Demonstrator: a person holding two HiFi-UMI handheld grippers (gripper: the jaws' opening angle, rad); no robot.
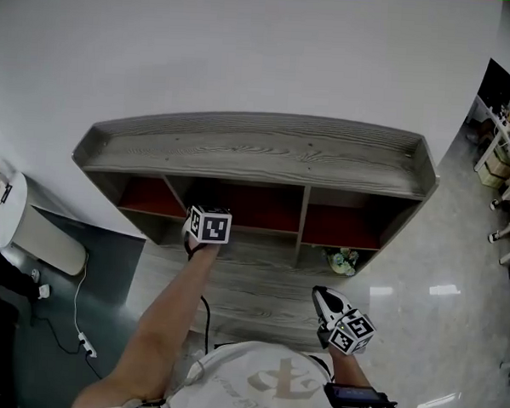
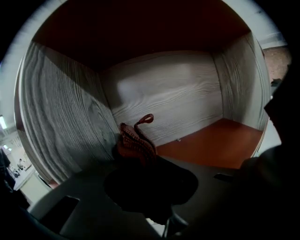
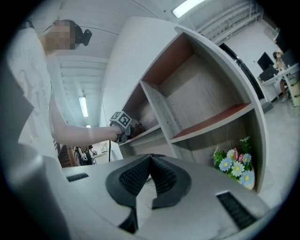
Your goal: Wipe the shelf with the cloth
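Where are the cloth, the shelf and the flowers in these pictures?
cloth (image 2: 135, 142): left gripper view, on its bunched patterned middle.
shelf (image 1: 258, 150): head view, on the bare top board.
flowers (image 3: 237, 167): right gripper view, on a pale blue bloom in the lower right compartment.

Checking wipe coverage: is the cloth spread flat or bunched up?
Bunched: the cloth sits crumpled in the left gripper, a loop sticking up.

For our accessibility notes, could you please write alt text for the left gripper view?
The left gripper grips a bunched reddish-brown cloth inside a shelf compartment, close to its left wall. The compartment is grey woodgrain with an orange-brown floor.
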